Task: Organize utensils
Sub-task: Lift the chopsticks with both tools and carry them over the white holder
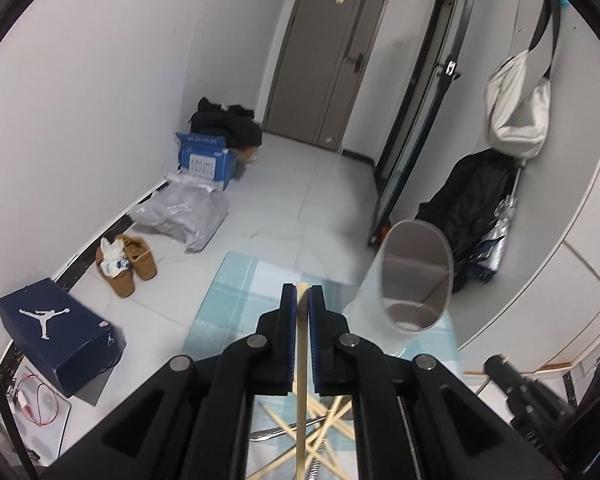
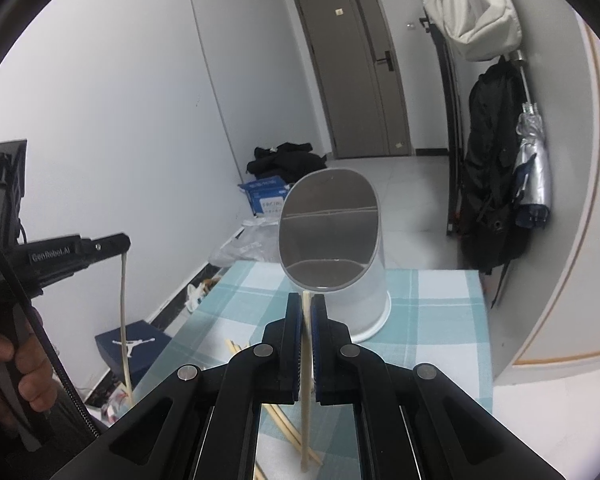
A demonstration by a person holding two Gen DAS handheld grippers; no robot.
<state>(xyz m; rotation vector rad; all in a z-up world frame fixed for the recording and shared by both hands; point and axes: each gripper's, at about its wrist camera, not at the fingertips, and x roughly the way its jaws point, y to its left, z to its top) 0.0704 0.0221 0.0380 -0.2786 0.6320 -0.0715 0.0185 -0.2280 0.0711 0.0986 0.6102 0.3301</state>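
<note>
My left gripper is shut on a wooden chopstick that runs down between its jaws. Below it, several more chopsticks and a metal utensil lie crossed on the checked cloth. A translucent utensil cup with a divider stands ahead and to the right. In the right wrist view my right gripper is shut on a pale chopstick, its tip just below the rim of the cup. The left gripper appears at left, raised, its chopstick hanging down.
The table carries a blue-and-white checked cloth. Loose chopsticks lie on it near the right gripper. A navy shoe box, shoes and bags sit on the floor at left. A black backpack hangs at right.
</note>
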